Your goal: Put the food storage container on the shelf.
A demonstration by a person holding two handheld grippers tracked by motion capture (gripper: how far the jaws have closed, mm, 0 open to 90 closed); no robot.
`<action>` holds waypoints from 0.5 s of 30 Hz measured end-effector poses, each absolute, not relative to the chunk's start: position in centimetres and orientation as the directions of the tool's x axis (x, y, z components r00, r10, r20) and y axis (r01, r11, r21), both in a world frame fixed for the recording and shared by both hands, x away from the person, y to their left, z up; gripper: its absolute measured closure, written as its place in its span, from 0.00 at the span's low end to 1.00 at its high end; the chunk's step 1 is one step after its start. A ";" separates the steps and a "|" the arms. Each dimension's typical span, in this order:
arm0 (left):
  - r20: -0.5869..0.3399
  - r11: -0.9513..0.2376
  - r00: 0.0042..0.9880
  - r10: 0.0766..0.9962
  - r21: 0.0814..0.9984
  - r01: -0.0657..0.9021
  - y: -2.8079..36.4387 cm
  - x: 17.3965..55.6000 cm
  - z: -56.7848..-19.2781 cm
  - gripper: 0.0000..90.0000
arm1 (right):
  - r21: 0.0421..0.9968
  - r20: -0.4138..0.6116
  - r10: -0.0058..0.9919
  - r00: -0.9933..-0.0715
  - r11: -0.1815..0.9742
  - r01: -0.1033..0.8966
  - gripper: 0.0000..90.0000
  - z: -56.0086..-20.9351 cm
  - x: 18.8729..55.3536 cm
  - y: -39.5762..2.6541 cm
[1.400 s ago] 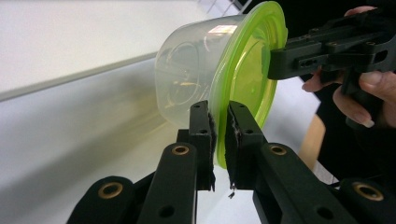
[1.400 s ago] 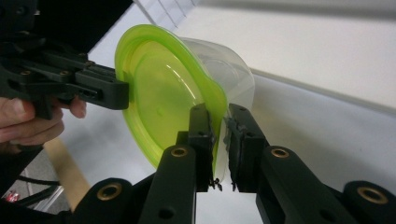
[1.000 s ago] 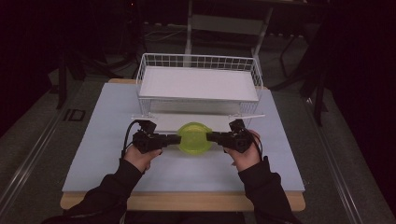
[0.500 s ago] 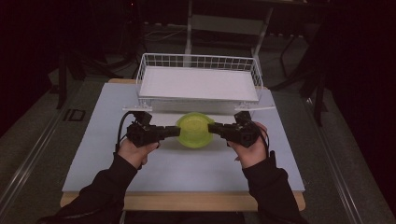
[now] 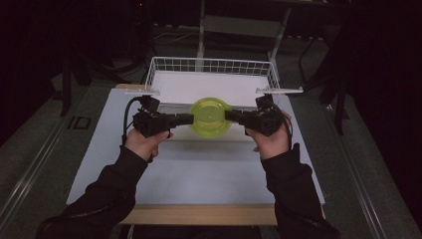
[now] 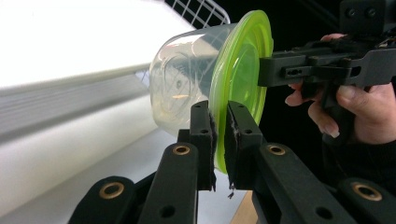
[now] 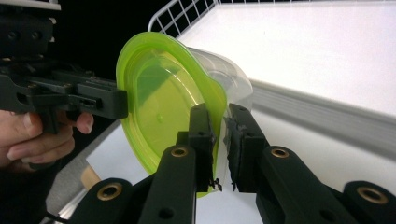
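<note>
The high view looks forward and down on the desk [image 5: 199, 174] from above. Each gripper view sits close behind its own jaws; all share the green-lidded container [image 5: 210, 117].

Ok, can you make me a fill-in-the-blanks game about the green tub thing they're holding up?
1. The clear container has a lid coloured ____.
2. The left gripper and the right gripper both pinch the lid's ____.
3. Behind the container stands a white wire ____.
4. The container is held by ____ grippers.

Missing words: green; rim; basket; two
</note>
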State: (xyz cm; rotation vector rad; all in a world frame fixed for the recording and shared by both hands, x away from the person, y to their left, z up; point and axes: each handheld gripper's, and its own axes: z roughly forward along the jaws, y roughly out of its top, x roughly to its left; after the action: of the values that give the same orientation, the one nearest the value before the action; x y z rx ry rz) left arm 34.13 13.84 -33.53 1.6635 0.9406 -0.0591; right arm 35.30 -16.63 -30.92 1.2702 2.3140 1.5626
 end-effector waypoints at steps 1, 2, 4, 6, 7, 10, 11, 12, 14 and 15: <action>-0.500 -0.012 0.676 0.542 0.800 0.600 13.8 34.1 -33.5 0.93 | 0.798 0.366 0.662 -0.655 0.139 0.586 0.90 -30.9 35.3 -16.6; -0.503 -0.004 0.672 0.543 0.799 0.602 13.8 34.6 -33.0 0.93 | 0.798 0.370 0.659 -0.655 0.135 0.587 0.90 -30.6 35.6 -16.7; -0.502 0.000 0.671 0.546 0.801 0.599 13.8 35.0 -32.5 0.93 | 0.792 0.378 0.662 -0.648 0.132 0.596 0.90 -29.9 36.4 -16.6; -0.502 0.007 0.668 0.550 0.802 0.597 13.7 35.4 -32.1 0.93 | 0.790 0.381 0.665 -0.642 0.128 0.600 0.90 -29.4 37.0 -16.6; -0.499 0.007 0.668 0.552 0.804 0.594 13.7 35.8 -31.7 0.93 | 0.790 0.382 0.666 -0.640 0.125 0.601 0.89 -29.2 37.3 -16.6; -0.496 0.005 0.659 0.565 0.801 0.599 13.4 36.9 -31.0 0.93 | 0.780 0.401 0.672 -0.623 0.105 0.616 0.89 -28.7 38.5 -16.8; -0.493 0.001 0.656 0.572 0.799 0.601 13.2 37.2 -30.9 0.93 | 0.776 0.408 0.674 -0.616 0.099 0.623 0.89 -28.6 38.8 -16.8; -0.486 -0.003 0.653 0.581 0.800 0.599 13.1 37.5 -30.8 0.93 | 0.773 0.408 0.678 -0.611 0.099 0.626 0.89 -28.6 39.2 -16.8; -0.477 -0.011 0.649 0.593 0.801 0.599 12.8 38.0 -30.6 0.92 | 0.762 0.420 0.686 -0.593 0.088 0.642 0.89 -28.6 39.8 -16.9; -0.471 -0.011 0.646 0.601 0.803 0.595 12.7 38.3 -30.5 0.92 | 0.757 0.425 0.689 -0.587 0.085 0.648 0.89 -28.6 40.1 -17.0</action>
State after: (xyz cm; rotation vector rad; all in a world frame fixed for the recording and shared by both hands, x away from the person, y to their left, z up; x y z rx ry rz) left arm 38.28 12.66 -30.51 1.6730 0.9899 0.0057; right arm 40.12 -16.99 -28.62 1.4071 2.2836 1.5556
